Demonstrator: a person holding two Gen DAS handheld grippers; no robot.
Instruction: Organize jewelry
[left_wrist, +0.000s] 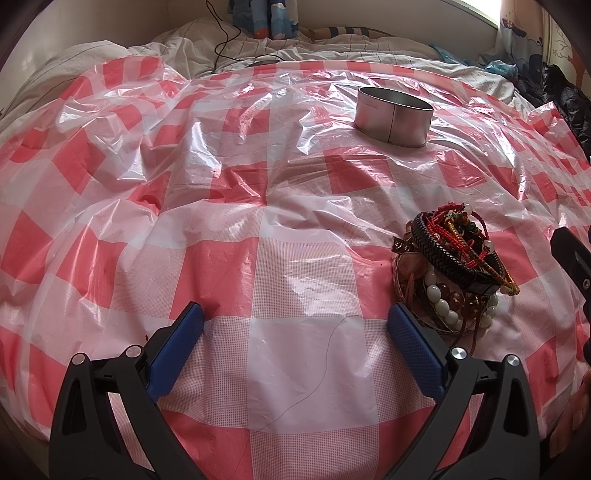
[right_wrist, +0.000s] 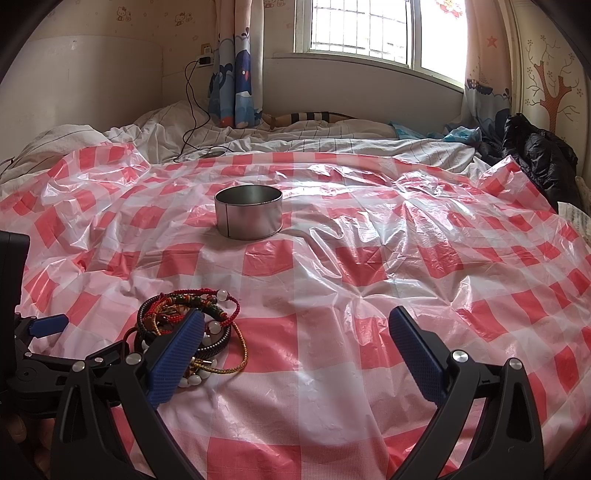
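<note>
lying flat, bracelet heap (left_wrist: 456, 267), no clear axis

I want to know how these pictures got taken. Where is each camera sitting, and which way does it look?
Left wrist view: sits on the left gripper, looks across the checked plastic sheet toward the metal tin; jaws open, bracelet pile just to its right, a bit of hand at the right edge.
Right wrist view: sits on the right gripper, faces the tin and window; jaws open, the pile at its left finger, the left gripper at the left edge.
Both share the tin, pile and sheet.
</note>
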